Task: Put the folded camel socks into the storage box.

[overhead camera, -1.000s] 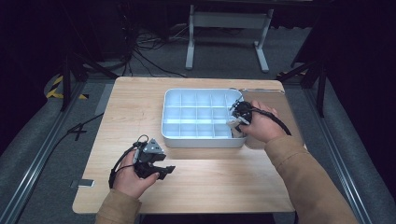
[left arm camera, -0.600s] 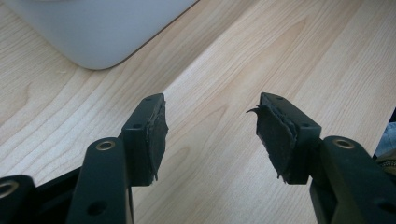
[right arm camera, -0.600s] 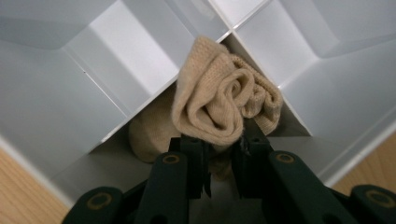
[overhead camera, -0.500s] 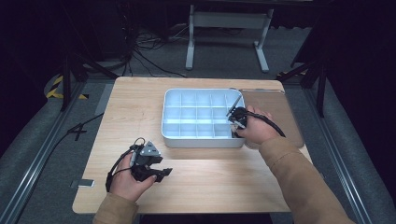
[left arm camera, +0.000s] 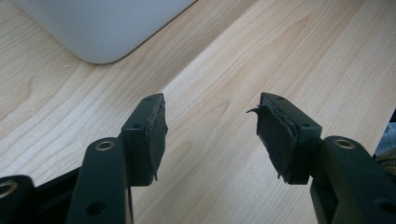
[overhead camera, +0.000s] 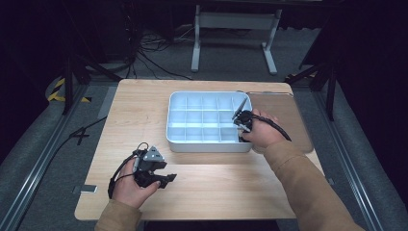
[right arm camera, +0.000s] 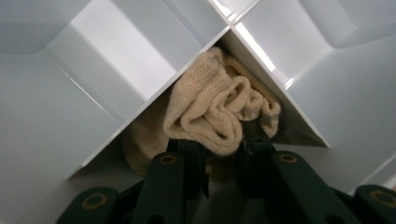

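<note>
Tan sleeves (overhead camera: 308, 192) on both forearms. Left gripper (left arm camera: 210, 135): black, grey 3-cornered plate (overhead camera: 153, 155) on top, black cable looping behind; worn black pads (left arm camera: 273, 135), brass screws (left arm camera: 105, 145) below them. Right gripper (right arm camera: 223, 161): black w/ brass screws too, black cable (overhead camera: 274, 125) behind.

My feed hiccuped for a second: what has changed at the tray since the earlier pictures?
The right gripper has sunk a little into the tray's near right compartment, and its jaws have just been opening, with the cream cloth between them. The left gripper stayed open and empty over the table; the tray has not moved.
</note>
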Demonstrator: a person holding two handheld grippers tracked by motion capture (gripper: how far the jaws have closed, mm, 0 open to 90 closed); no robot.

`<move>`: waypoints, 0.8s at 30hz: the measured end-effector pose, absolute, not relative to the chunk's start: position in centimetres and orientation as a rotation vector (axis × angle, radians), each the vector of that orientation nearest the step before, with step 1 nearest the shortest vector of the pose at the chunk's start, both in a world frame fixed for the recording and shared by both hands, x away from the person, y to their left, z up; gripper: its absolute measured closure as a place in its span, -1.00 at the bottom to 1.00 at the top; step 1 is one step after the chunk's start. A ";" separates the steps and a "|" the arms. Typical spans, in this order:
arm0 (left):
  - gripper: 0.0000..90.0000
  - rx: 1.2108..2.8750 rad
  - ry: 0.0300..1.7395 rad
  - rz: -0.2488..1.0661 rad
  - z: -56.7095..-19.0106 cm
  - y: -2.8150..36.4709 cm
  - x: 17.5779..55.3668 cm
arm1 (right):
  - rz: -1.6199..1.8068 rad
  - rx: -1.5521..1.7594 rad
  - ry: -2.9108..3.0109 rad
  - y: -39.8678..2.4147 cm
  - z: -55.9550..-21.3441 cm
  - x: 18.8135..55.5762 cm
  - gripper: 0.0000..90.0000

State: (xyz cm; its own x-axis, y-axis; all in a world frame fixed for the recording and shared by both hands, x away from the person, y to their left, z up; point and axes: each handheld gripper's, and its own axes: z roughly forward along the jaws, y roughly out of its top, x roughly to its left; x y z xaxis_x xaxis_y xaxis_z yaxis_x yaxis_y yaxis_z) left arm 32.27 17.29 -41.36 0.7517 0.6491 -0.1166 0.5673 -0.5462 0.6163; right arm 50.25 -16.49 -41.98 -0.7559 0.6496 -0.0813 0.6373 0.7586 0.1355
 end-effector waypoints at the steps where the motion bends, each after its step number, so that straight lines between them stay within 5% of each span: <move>1: -0.04 2.289 0.909 0.168 -41.4 17.3 32.3 | 0.170 1.035 2.836 -16.7 -41.9 50.2 0.59; 7: -0.04 2.289 0.905 0.166 -41.4 17.3 32.4 | 0.294 1.035 2.836 -17.3 -40.7 49.5 0.38; 24: -0.04 2.292 0.902 0.167 -41.3 17.2 32.4 | 0.702 0.977 2.709 -20.2 -35.6 46.8 0.24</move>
